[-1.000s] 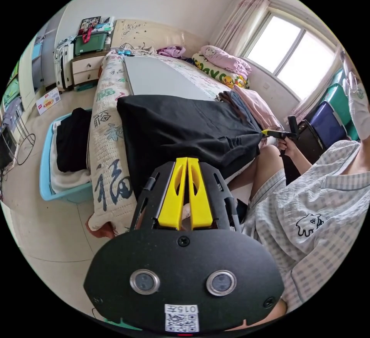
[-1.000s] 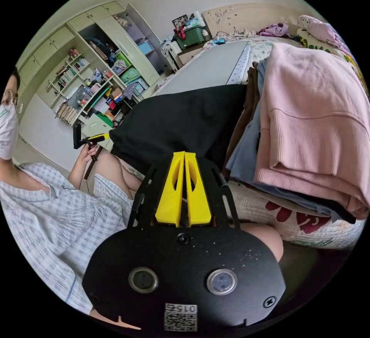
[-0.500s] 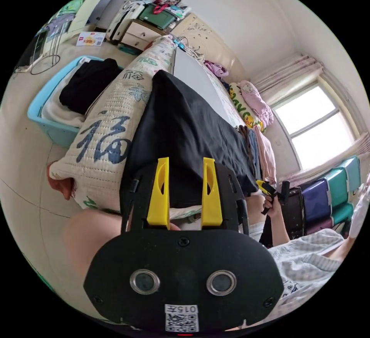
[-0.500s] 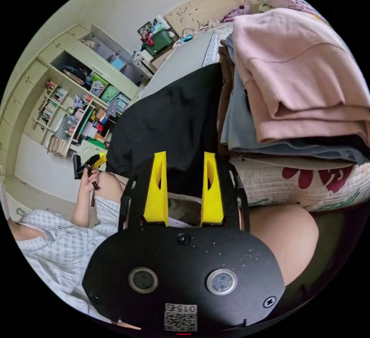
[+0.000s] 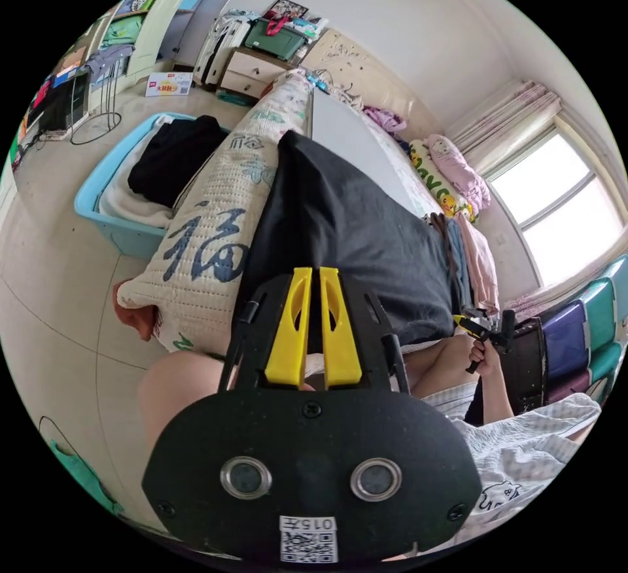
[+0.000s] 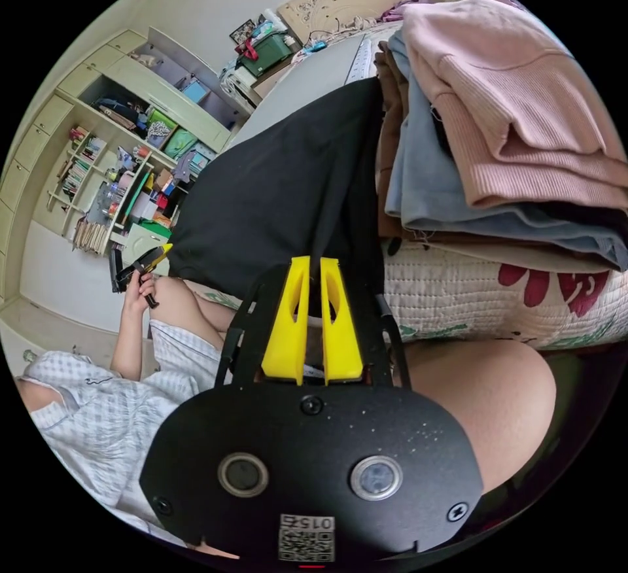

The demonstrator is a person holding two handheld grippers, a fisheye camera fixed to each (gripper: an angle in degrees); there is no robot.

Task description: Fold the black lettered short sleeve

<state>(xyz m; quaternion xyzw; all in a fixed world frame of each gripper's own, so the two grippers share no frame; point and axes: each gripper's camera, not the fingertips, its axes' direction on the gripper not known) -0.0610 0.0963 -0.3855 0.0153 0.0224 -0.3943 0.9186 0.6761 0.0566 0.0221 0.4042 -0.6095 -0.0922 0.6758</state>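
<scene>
The left gripper view takes in the floor side of the room; at its left a blue plastic bin (image 5: 108, 223) sits on the tiled floor (image 5: 52, 311) with dark and pale clothes in it, just beside the bed (image 5: 216, 233), whose quilted cover hangs down with large blue characters on it; the black short sleeve (image 5: 347, 226) lies across the bed's near end and drapes over its edge, its lettering not visible; the left gripper (image 5: 313, 275) points at the hanging hem, its yellow jaws nearly together with only a thin slit between them, and dark cloth shows in that slit, though I cannot tell whether both jaws press on it; further right a stack of folded clothes (image 5: 468, 252) lies next to the shirt, then the right gripper (image 5: 466, 323) in a hand at the shirt's far corner, with a bright window (image 5: 562, 207) beyond.

The right gripper view faces the other way; at its left stand open shelves (image 6: 124, 167) crowded with boxes and books, then the left gripper (image 6: 160, 251) held in a hand above the person's knee; the black short sleeve (image 6: 288, 180) hangs over the bed edge in the middle, and the right gripper (image 6: 313, 265) has its jaws almost closed with the hem running down between them; the grip itself is hidden; to the right the folded stack looms close, a pink ribbed garment (image 6: 523, 115) on top of blue-grey and brown layers, touching the shirt's side; the person's bare knee (image 6: 484, 403) lies below.
</scene>
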